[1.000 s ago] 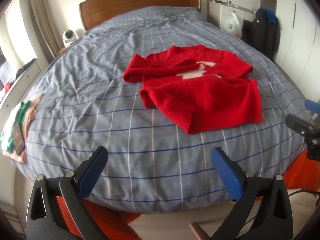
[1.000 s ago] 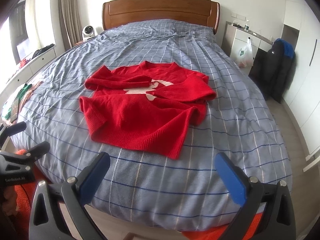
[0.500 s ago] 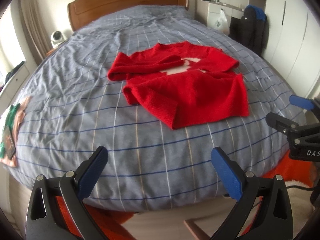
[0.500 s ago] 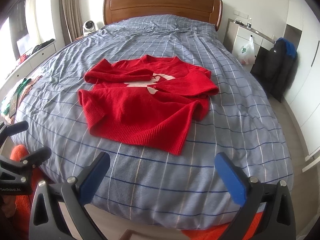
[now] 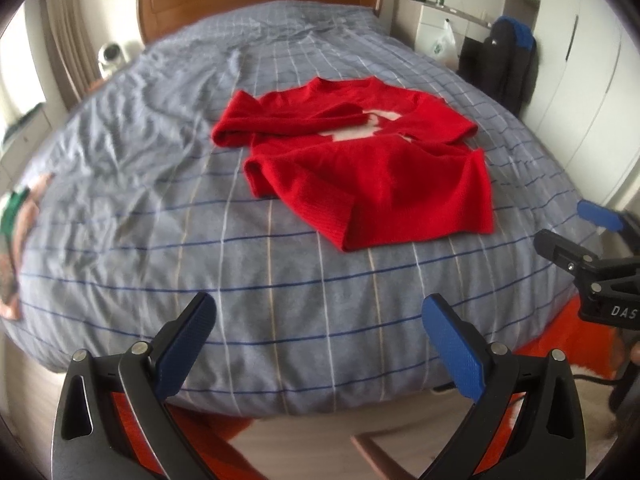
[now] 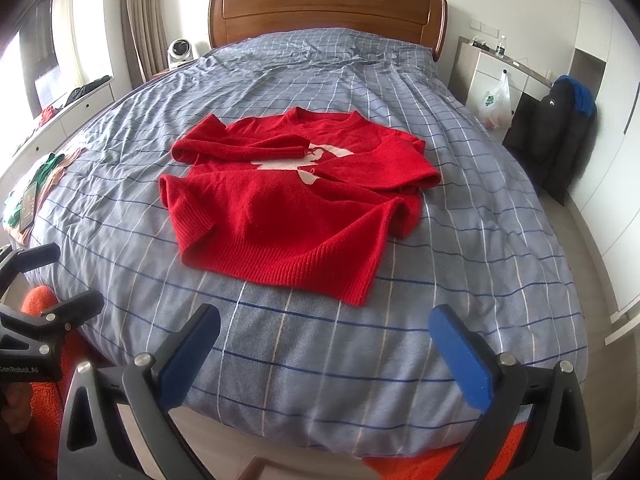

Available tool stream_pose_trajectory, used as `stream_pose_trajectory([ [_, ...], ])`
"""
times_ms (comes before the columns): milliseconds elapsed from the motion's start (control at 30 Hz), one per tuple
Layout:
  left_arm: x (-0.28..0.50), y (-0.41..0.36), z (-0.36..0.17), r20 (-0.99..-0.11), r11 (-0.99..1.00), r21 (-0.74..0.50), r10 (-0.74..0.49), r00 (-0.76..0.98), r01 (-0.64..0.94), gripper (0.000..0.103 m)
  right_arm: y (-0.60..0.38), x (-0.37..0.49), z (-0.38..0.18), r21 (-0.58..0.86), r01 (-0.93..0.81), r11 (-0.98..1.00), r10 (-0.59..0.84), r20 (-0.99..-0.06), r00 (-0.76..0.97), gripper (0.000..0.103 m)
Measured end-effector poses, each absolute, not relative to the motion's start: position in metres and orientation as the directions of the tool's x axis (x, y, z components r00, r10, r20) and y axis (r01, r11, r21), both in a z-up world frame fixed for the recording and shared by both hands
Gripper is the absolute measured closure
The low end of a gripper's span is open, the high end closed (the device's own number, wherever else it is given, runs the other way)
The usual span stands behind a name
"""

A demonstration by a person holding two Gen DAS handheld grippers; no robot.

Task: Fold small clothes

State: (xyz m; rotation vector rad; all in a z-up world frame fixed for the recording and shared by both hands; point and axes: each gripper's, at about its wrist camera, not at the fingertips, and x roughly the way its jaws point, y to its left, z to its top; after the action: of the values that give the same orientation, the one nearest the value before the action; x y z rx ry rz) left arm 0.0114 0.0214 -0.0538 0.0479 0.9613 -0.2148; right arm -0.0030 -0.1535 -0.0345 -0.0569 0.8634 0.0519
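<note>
A small red knitted sweater (image 6: 288,200) with a white motif on the chest lies on the bed, both sleeves folded across its front and its ribbed hem toward me. In the left wrist view the same sweater (image 5: 360,176) sits right of centre. My left gripper (image 5: 320,332) is open over the bed's near edge, well short of the hem, with nothing between its blue pads. My right gripper (image 6: 324,340) is open too, also short of the hem and empty. Each gripper shows at the side of the other's view, the right gripper (image 5: 592,240) and the left gripper (image 6: 40,280).
The bed (image 6: 460,300) has a grey-blue checked cover and a wooden headboard (image 6: 328,8). Green and pink clothes with a tablet (image 6: 28,200) lie at its left edge. A white dresser (image 6: 500,76) and a dark jacket (image 6: 560,120) stand on the right. Orange rug (image 6: 40,400) below.
Both grippers have moved forward toward the bed and the sweater looks larger. The left wrist view has swung so the sweater sits more to its right. Both stay open.
</note>
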Motion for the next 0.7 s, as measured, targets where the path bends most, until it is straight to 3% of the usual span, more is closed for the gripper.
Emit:
stream_pose_trajectory([
  [100,0.027,0.051,-0.061,-0.823,0.968,-0.198,-0.249,0.511,0.154,0.0,-0.163,-0.005,-0.031,-0.009,-0.051,0.999,0.028,-0.744,0.668,0.0],
  [233,0.047,0.072,-0.081,-0.823,0.959,-0.268,-0.28,0.495,0.096,0.0,-0.187,-0.008,-0.03,0.039,-0.021,0.999,0.042,-0.678,0.734,0.0],
  [333,0.073,0.068,-0.101,-0.824,0.934,-0.335,-0.354,0.444,0.123,0.001,-0.21,0.006,-0.053,0.073,-0.017,0.997,0.062,-0.682,0.729,0.0],
  [500,0.122,0.027,-0.128,-0.849,0.933,-0.299,-0.356,0.391,0.2,0.001,-0.237,0.055,-0.1,0.205,-0.117,0.972,0.231,-0.726,0.648,0.002],
  [533,0.132,0.015,-0.132,-0.856,0.936,-0.273,-0.341,0.389,0.221,0.001,-0.245,0.072,-0.113,0.265,-0.115,0.957,0.278,-0.736,0.618,0.005],
  [567,0.141,0.004,-0.137,-0.867,0.943,-0.236,-0.313,0.388,0.234,0.002,-0.249,0.079,-0.119,0.293,-0.11,0.95,0.298,-0.74,0.602,0.015],
  [600,0.148,-0.002,-0.141,-0.875,0.951,-0.204,-0.283,0.392,0.232,0.009,-0.256,0.093,-0.131,0.367,-0.098,0.925,0.353,-0.738,0.576,0.024],
  [633,0.154,-0.007,-0.148,-0.887,0.963,-0.156,-0.234,0.398,0.218,0.032,-0.259,0.1,-0.137,0.407,-0.095,0.908,0.386,-0.731,0.563,0.027],
  [667,0.157,-0.01,-0.151,-0.891,0.968,-0.13,-0.208,0.403,0.213,0.044,-0.261,0.106,-0.143,0.442,-0.097,0.892,0.417,-0.72,0.555,0.036],
  [700,0.156,-0.007,-0.15,-0.884,0.969,-0.14,-0.215,0.415,0.204,0.072,-0.261,0.11,-0.147,0.487,-0.112,0.866,0.463,-0.699,0.545,0.06],
])
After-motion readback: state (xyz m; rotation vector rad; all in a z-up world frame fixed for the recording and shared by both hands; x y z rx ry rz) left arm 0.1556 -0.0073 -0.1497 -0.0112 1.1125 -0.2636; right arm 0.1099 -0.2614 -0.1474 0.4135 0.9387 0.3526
